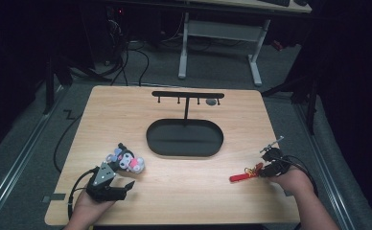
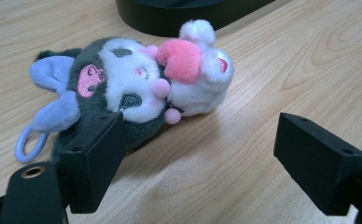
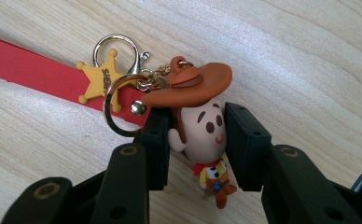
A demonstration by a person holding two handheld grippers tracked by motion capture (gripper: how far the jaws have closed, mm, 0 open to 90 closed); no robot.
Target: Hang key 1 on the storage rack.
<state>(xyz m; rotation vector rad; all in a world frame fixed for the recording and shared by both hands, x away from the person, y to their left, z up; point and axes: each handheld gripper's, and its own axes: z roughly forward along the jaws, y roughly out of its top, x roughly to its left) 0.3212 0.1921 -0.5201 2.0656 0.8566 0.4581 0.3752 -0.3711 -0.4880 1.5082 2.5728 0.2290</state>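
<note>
right gripper (image 3: 195, 135) jaws snug either side of cowboy keychain (image 3: 202, 126) head, looks clamped, figure's long axis running along jaws. red strap (image 3: 34, 70) trails off left. left gripper (image 2: 193, 154) wide apart, plush toy (image 2: 132, 79) just ahead, nearer left jaw, untouched. count: one keychain, one plush, one black hanger stand (image 1: 186, 103).

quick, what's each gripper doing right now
left gripper: open, holding nothing, plush toy just ahead of it.
right gripper: shut on the cowboy keychain, pads at its head.
</note>
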